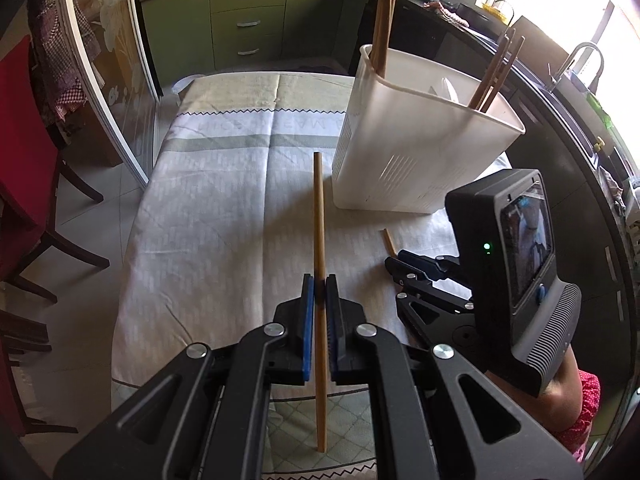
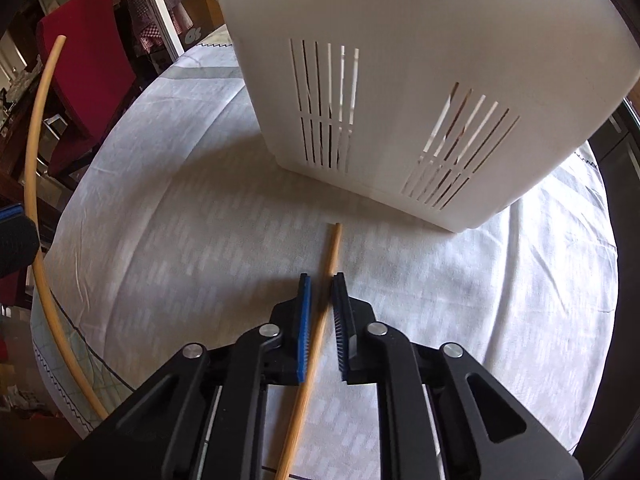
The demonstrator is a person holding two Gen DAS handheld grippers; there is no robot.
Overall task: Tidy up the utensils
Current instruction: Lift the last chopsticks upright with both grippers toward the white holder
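Two chopsticks are in play, one for each of my grippers. My left gripper [image 1: 319,280] is closed tight on the first chopstick [image 1: 319,216], clamped near its middle, so the stick runs straight ahead along my fingers with its far tip aimed at the cloth short of the white holder [image 1: 416,152] and its near end hanging below my jaws. My right gripper [image 2: 322,280] is low over the tablecloth [image 2: 180,248] with the second chopstick [image 2: 326,264] lying between its pads; the jaws look nearly closed, though in the right wrist view I cannot tell whether both pads press the stick, and I judge the grip only just made. That stick's long axis runs from under my fingers toward the holder, its far tip just short of the holder's slotted wall. The holder stands beyond both grippers, nearer my right hand, already carrying other chopsticks [image 1: 384,20] upright in its far compartments. My next move, I reckon, is to lift and tip each stick upright over the holder's rim.
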